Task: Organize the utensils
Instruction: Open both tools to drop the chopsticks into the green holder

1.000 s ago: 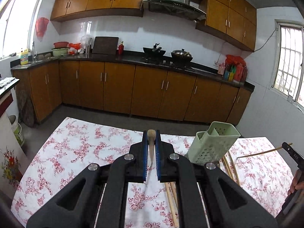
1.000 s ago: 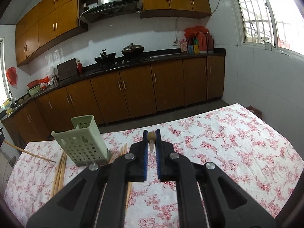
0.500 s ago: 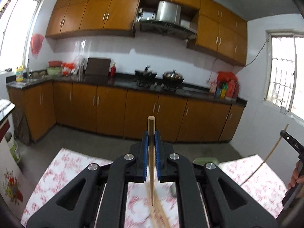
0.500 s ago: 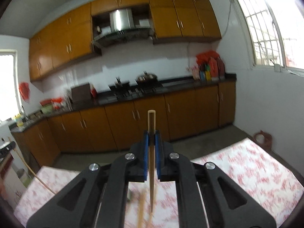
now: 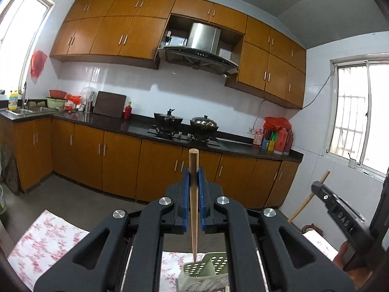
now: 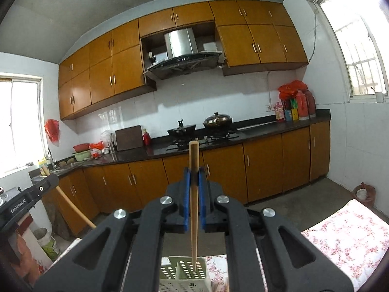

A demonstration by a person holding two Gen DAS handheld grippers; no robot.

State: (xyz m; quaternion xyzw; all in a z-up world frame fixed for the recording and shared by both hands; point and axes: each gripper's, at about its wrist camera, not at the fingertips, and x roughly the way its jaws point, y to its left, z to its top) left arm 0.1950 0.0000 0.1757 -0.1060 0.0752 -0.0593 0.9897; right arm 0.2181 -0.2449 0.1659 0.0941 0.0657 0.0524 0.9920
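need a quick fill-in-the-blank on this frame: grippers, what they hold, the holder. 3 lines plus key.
1. Each gripper, left gripper and right gripper, is shut on one wooden ____.
2. The perforated utensil holder is pale ____.
3. The holder stands on a ____-patterned tablecloth.

Missing words: chopstick; green; floral

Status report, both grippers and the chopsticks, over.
Left gripper shut on one chopstick, right gripper on another chopstick. Both upright, tips above green holder. Nothing blocking.
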